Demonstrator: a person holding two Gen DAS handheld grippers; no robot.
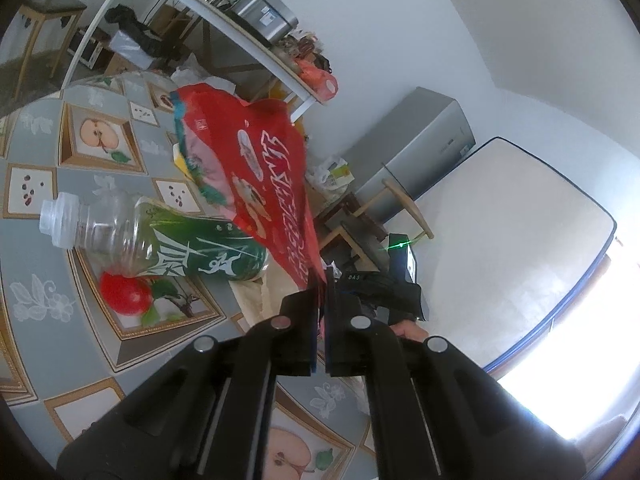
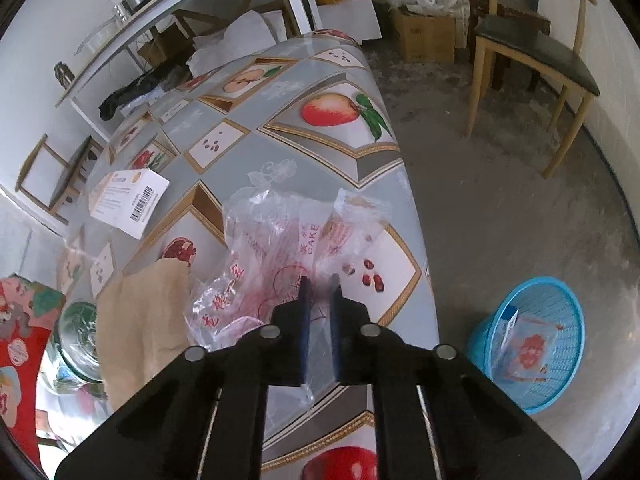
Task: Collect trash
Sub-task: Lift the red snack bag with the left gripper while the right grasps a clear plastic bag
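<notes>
My left gripper is shut on a corner of a red snack bag and holds it up above the table. The bag also shows at the left edge of the right wrist view. An empty clear bottle with a green label lies on the fruit-print tablecloth below the bag. My right gripper is shut on a clear plastic cake wrapper with red print that lies near the table's right edge. A blue mesh basket stands on the floor to the right, with wrappers inside.
A white card box with a barcode and a brown paper bag lie on the table. A wooden chair and cardboard boxes stand beyond. A white shelf holds a metal cooker.
</notes>
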